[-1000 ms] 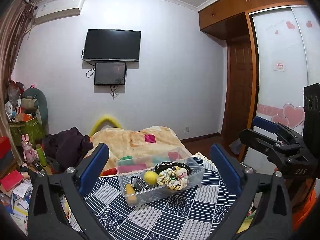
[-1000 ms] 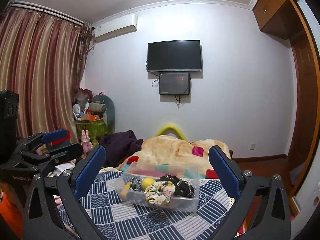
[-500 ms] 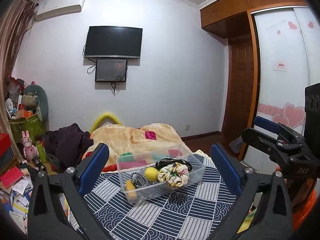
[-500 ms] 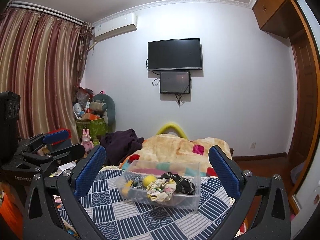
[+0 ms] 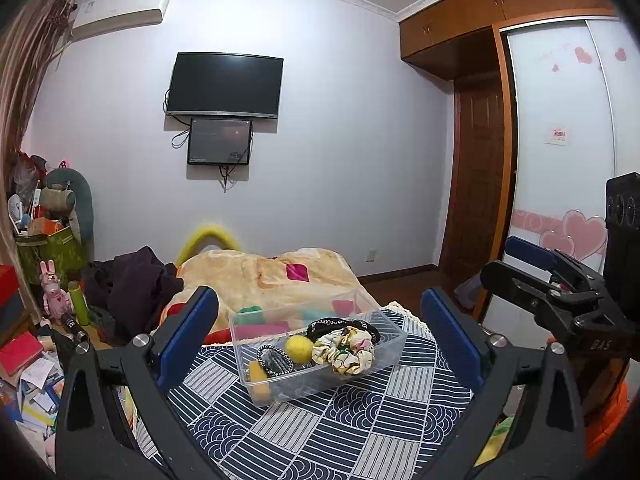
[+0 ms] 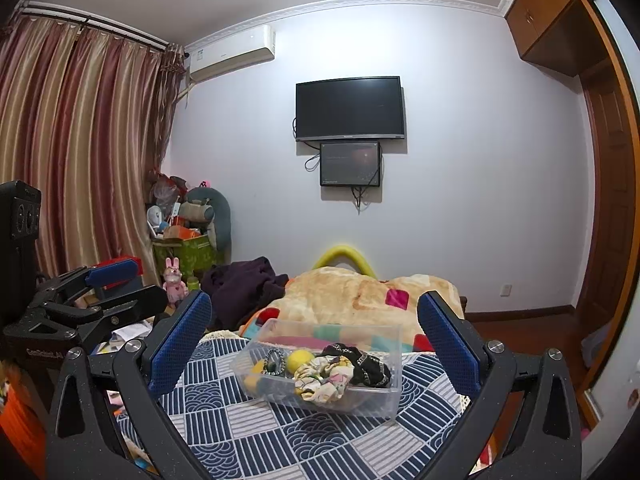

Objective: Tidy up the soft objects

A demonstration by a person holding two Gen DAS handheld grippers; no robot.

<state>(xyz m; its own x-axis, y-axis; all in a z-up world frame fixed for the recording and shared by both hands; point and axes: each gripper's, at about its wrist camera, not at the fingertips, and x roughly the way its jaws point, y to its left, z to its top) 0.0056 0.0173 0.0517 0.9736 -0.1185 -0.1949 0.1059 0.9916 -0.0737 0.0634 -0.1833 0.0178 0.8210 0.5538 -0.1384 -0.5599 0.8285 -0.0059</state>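
Note:
A clear plastic box (image 5: 372, 368) (image 6: 384, 400) sits on a blue-and-white patterned cloth (image 5: 320, 432) (image 6: 260, 432). It holds a yellow ball (image 5: 299, 348) (image 6: 301, 359), a floral scrunchie (image 5: 346, 354) (image 6: 324, 378), black hair bands (image 5: 340, 324) (image 6: 370, 368), a dark striped band (image 5: 274, 358) and a yellow-orange piece (image 5: 258, 378). My left gripper (image 5: 318, 334) is open and empty, held back from the box. My right gripper (image 6: 314, 334) is open and empty, also short of the box. Each gripper shows at the edge of the other's view.
Behind the cloth lies a bed with a tan blanket (image 5: 272, 276) and dark clothes (image 5: 136, 288). Clutter, a green bin (image 6: 188, 252) and books fill the left floor. A wardrobe and door (image 5: 480, 184) stand at the right.
Both cameras have risen or tilted slightly, so the box sits a little lower and farther in view. The box contents have not moved. Both grippers stay open.

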